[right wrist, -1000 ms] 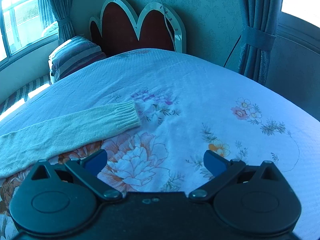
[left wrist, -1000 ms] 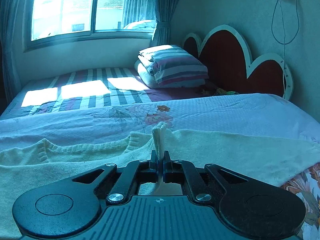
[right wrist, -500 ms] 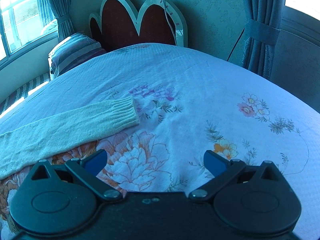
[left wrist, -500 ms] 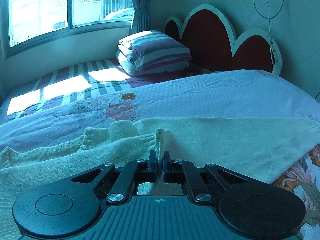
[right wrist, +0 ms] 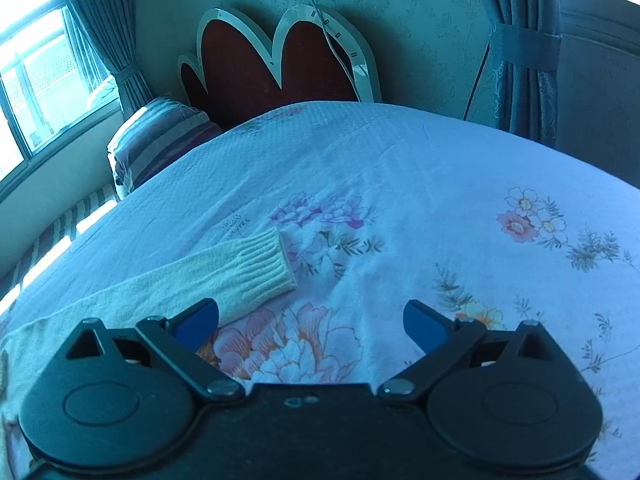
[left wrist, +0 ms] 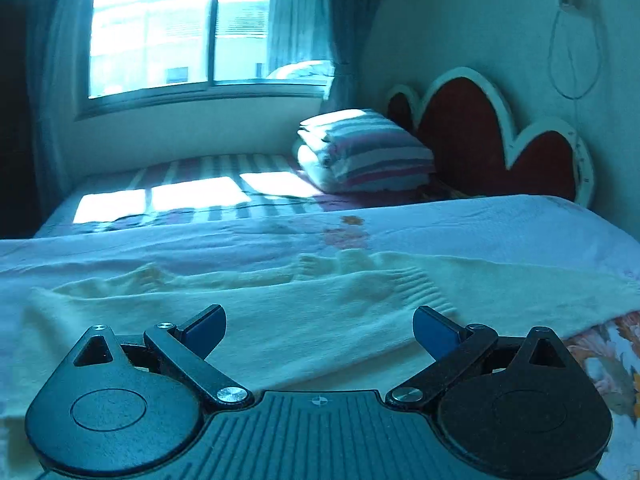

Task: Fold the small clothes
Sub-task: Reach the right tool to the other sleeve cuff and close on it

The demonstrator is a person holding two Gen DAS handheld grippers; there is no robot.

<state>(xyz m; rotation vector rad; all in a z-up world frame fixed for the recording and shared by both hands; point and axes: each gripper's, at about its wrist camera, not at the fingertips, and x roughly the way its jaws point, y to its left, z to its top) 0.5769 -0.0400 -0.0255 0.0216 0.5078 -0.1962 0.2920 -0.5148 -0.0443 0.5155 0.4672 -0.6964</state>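
cream knit: the sweater [left wrist: 304, 320] lies flat on the bed [left wrist: 500, 224], body near the bed's front edge in the left wrist view, neckline toward the window [left wrist: 200, 28] side.

left change: 0.5 s ago the left gripper [left wrist: 320, 326] was pinched shut on a raised ridge of the knit. Now its jaws are spread wide with nothing between them, and the fabric has dropped.

folded sleeve: a ribbed cuff [left wrist: 424, 288] now lies across the sweater body, just ahead of the left gripper. Judgement: the left sleeve has been carried inward and let go, so one sleeve fold looks done. This view is motion-blurred, so I can't tell how cleanly the fold sits.

right sleeve: in the right wrist view the other sleeve [right wrist: 168, 280] is laid straight out on the floral bedspread [right wrist: 400, 184], its cuff pointing toward the middle of the bed. It has the same lie as 0.5 s ago, unfolded.

right gripper [right wrist: 312, 326]: spread as before, empty, now closer to that sleeve. Its left finger [right wrist: 198, 320] overlaps the sleeve's lower edge in view; contact unclear.

task meaning: roughly a first fold in. Likely next is the right sleeve inward to match, then the body folds.

risk: loose knit may slide or bunch on the soft bedspread when pulled.
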